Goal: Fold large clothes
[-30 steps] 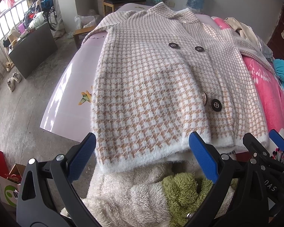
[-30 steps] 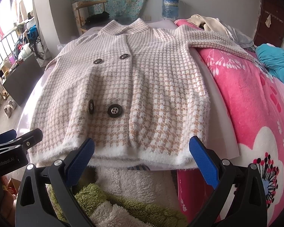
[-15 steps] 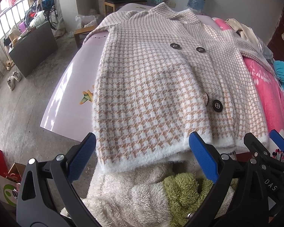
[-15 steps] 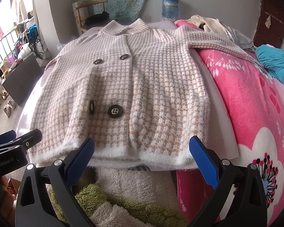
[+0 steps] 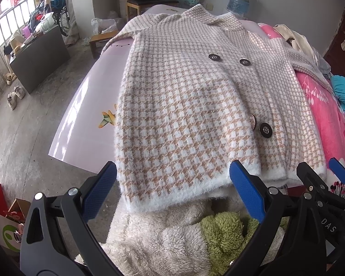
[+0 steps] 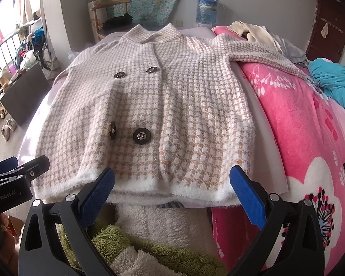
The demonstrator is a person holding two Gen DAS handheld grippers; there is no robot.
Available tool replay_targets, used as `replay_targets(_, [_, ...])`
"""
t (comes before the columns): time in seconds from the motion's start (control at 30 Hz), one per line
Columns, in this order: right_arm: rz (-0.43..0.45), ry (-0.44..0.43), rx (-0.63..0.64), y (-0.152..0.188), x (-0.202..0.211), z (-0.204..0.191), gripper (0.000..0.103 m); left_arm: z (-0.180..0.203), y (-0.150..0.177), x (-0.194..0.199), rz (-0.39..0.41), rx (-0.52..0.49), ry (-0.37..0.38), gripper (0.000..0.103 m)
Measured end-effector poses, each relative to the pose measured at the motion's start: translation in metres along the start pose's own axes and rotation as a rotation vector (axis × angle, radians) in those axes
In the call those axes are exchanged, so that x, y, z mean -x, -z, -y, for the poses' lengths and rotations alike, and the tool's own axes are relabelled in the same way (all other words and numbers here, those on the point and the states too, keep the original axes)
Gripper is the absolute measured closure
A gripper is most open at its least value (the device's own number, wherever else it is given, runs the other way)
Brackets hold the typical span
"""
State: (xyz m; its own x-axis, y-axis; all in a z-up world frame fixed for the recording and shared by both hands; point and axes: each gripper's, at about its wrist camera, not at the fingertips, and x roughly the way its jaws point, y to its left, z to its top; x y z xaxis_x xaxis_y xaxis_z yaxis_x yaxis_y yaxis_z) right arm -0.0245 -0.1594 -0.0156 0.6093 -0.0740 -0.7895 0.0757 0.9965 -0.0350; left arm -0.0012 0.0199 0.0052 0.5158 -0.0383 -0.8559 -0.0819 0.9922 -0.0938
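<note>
At bed's near edge: beige-and-white houndstooth knit coat point(image 5: 191, 105) lies flat, front up, hem twd me.
Both my grippers, L point(image 5: 172, 188) & R point(image 6: 172, 187), hover level at hem, jaws spread, holding nothing; only R view shows teal blanket point(image 6: 333, 80).

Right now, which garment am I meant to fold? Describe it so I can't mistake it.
Start at the pale lilac board lying beside the pink floral blanket. Spread flat on it, collar at the far end, is the houndstooth coat, with both open grippers near its hem. Tan-and-white checks, dark round buttons and a fluffy white hem set it apart from the plain fleece below it.
</note>
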Motion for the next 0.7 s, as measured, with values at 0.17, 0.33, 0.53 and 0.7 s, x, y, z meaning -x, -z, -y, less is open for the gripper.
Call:
replay_targets(0.17, [0.005,0.013,0.014,-0.002,-0.001,-0.003,0.005,-0.001,0.0,-0.002,0.003,0.002,0.002,0.008])
replay_targets(0.33, [0.003,0.02,0.026,-0.005,-0.005,-0.006,0.005,-0.001,-0.002,-0.005,0.007,-0.003,0.0,0.008])
replay_targets(0.53, [-0.007,0.003,0.03,-0.019,-0.014,-0.009,0.005,0.001,-0.014,-0.014,-0.004,-0.013,-0.003,0.008])
replay_targets(0.7, [-0.005,-0.029,0.031,-0.039,-0.019,-0.012,0.005,0.004,-0.033,-0.021,0.001,-0.041,0.01,0.008])
